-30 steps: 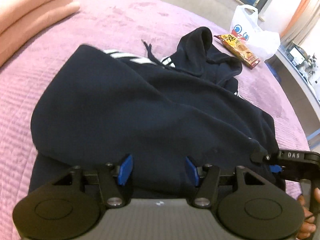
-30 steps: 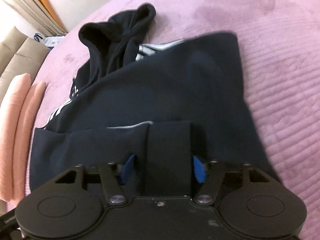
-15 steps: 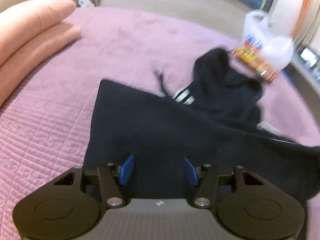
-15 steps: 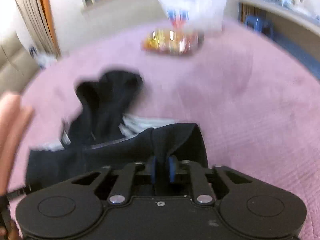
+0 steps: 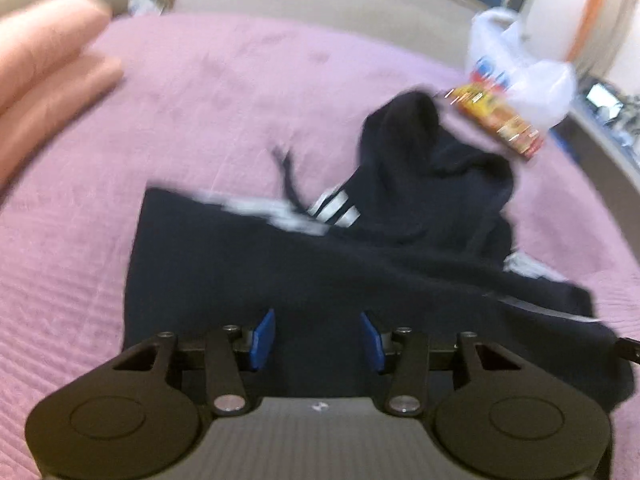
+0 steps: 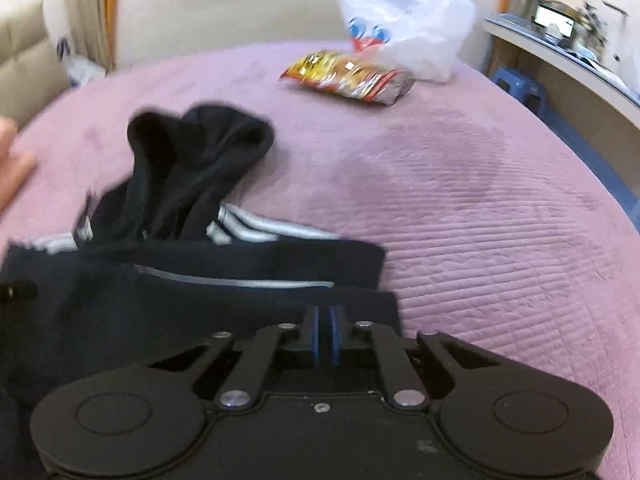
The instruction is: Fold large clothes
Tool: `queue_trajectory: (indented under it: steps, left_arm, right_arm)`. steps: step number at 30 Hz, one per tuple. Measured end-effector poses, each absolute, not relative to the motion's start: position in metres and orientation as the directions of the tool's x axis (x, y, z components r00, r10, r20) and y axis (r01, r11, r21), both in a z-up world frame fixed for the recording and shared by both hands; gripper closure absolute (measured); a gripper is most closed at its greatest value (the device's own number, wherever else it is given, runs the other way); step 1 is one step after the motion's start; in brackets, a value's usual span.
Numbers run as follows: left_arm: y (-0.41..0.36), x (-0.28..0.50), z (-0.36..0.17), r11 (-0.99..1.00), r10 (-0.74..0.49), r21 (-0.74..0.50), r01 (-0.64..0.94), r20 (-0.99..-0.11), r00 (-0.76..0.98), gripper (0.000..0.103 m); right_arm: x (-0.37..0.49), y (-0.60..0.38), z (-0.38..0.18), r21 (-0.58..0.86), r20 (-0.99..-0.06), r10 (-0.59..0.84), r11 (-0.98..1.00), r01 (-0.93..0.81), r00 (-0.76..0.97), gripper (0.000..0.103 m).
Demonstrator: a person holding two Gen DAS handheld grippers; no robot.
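Pink pillows [image 5: 44, 68] are lying at the far left of the purple bedspread [image 5: 208, 92]. The left gripper [image 5: 316, 338] is hovering over the near edge of the dark hoodie [image 5: 248, 264], its jaws standing partly apart and just now narrowing, with cloth between the pads but not pinched (the view is blurred). The hoodie is spreading across the middle of the bed, hood away. The right gripper [image 6: 324, 334] is clamping a fold of the hoodie's hem. Beyond are lying a snack packet [image 6: 348, 76] and a white plastic bag [image 6: 404, 24].
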State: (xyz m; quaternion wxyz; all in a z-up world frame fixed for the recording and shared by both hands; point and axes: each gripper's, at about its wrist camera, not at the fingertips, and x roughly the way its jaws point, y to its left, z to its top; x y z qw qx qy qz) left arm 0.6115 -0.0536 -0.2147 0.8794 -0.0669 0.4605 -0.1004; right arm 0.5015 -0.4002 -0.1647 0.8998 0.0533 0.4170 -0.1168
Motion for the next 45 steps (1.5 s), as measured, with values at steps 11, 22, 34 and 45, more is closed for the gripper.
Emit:
queue_trajectory:
  steps: [11,22,34,45]
  left_arm:
    - [-0.063,0.617,-0.191,0.946,-0.318,-0.211,0.244,-0.741,0.591,0.055]
    - [-0.16,0.774,-0.161,0.911,-0.367,-0.128,0.393,-0.686,0.629,0.041]
    - [-0.158,0.852,-0.204,0.919,-0.37,-0.215,0.331,-0.761,0.533,0.095]
    - [-0.035,0.843,-0.226,0.933,-0.361,-0.285,0.221,-0.753,0.551,0.092]
  right_arm:
    - [0.525,-0.41,-0.179,0.118,-0.83,-0.029,0.967,0.225,0.557,0.094]
    - [0.644,-0.43,-0.146,0.251,-0.664,0.074,0.959,0.129,0.744,0.07]
    - [0.749,-0.447,-0.214,0.362,-0.765,0.124,0.894,0.262,0.632,0.05]
    - [0.719,-0.414,-0.167,0.209,-0.612,0.002,0.965,0.159,0.791,0.096]
